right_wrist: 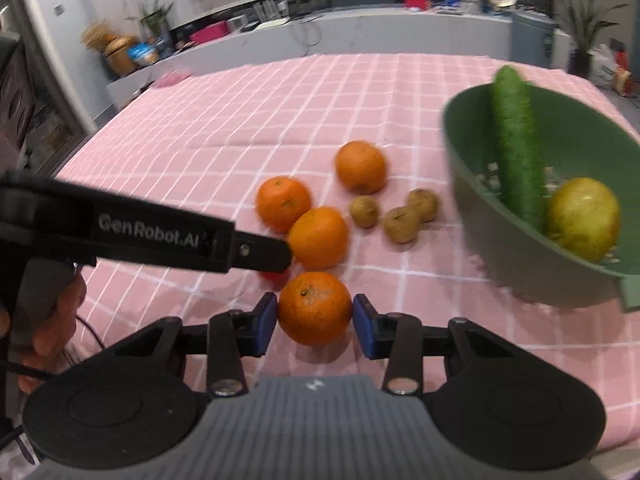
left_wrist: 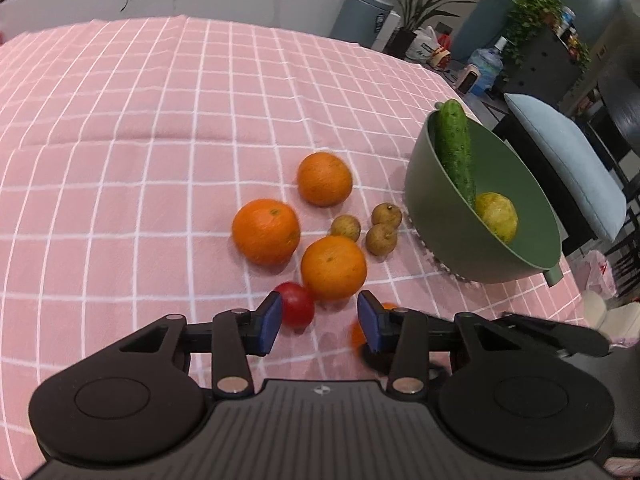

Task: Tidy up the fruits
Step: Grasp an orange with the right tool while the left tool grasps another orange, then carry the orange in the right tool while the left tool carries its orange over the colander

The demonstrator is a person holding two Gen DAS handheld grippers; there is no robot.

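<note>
My right gripper [right_wrist: 315,326] is shut on an orange [right_wrist: 315,308], its blue pads pressing both sides. Three more oranges [right_wrist: 318,237] and three small brown fruits [right_wrist: 401,224] lie on the pink checked cloth ahead. A green bowl [right_wrist: 472,160] at the right holds a cucumber [right_wrist: 516,148] and a yellow-green fruit [right_wrist: 582,218]. My left gripper [left_wrist: 318,326] is open and empty, just short of a red tomato [left_wrist: 296,304] and an orange [left_wrist: 333,268]. The held orange [left_wrist: 358,334] shows partly behind its right finger. The left gripper's arm [right_wrist: 160,236] crosses the right wrist view.
The bowl [left_wrist: 424,184] stands near the table's right edge on a mat [left_wrist: 448,270]. A blue-cushioned chair [left_wrist: 568,164] stands beyond that edge. The pink cloth [left_wrist: 160,120] stretches far and left. A counter with clutter runs behind the table.
</note>
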